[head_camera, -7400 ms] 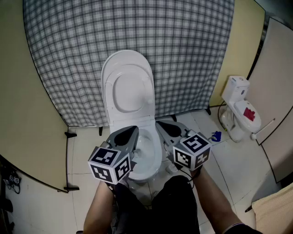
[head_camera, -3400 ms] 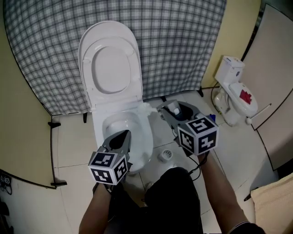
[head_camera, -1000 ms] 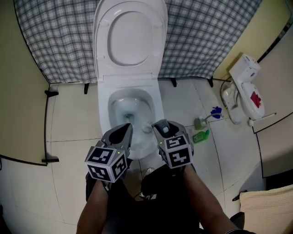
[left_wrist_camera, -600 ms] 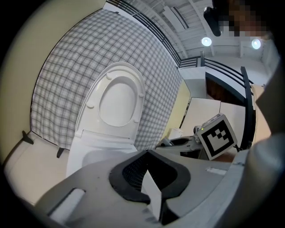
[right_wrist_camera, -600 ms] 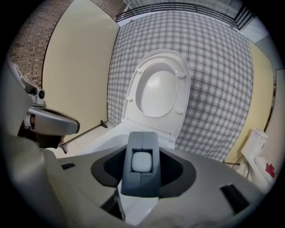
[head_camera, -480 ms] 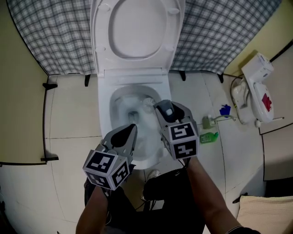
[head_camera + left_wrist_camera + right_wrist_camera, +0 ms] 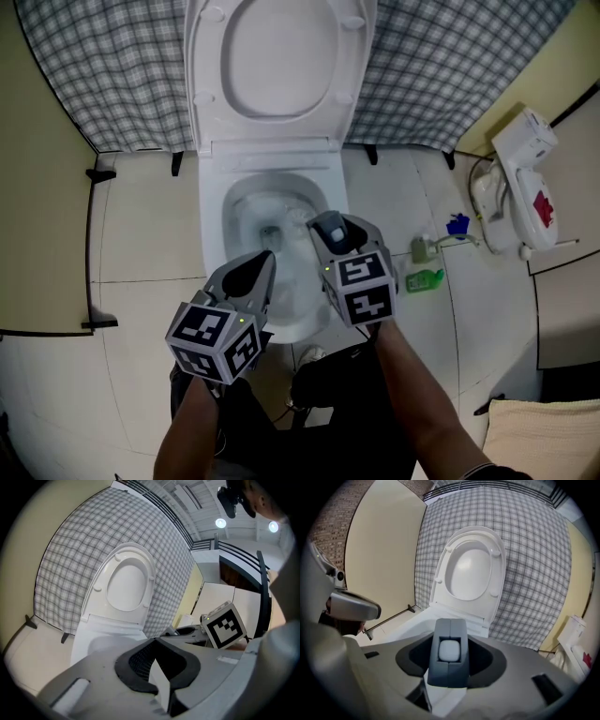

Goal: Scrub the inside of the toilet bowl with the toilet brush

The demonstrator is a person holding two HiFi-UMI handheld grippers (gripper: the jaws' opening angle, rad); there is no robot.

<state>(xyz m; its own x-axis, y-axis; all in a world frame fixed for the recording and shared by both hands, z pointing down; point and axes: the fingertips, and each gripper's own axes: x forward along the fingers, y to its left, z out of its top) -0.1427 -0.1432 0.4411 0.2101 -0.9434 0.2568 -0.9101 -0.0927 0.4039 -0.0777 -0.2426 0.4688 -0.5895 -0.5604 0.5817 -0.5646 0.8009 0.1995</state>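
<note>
The right gripper [image 7: 336,246] is clamped on the thick grey handle of the toilet brush [image 7: 450,651]; its jaws stand wide on either side of that handle, whose end face carries a pale rounded insert; in the head view the handle slants down over the right side of the toilet bowl [image 7: 214,246], inside its right rim; the bristle end cannot be made out past the gripper; the left gripper [image 7: 260,267] hovers over the near left part of the bowl, jaws brought together at the tips with nothing between them, apart from the brush and just beside the right gripper; the person's forearms [image 7: 412,394] reach in from the bottom edge of the head view; the lid [image 7: 281,56] stands raised at the far end of the bowl, against a checked curtain [image 7: 112,66]; on the tiled floor [image 7: 141,234] to the right of the bowl sits a green bottle [image 7: 425,279], with a small blue item [image 7: 457,225] beyond it; a second toilet [image 7: 516,178], white with a red patch, stands near the floor's right edge, well apart from the bowl
</note>
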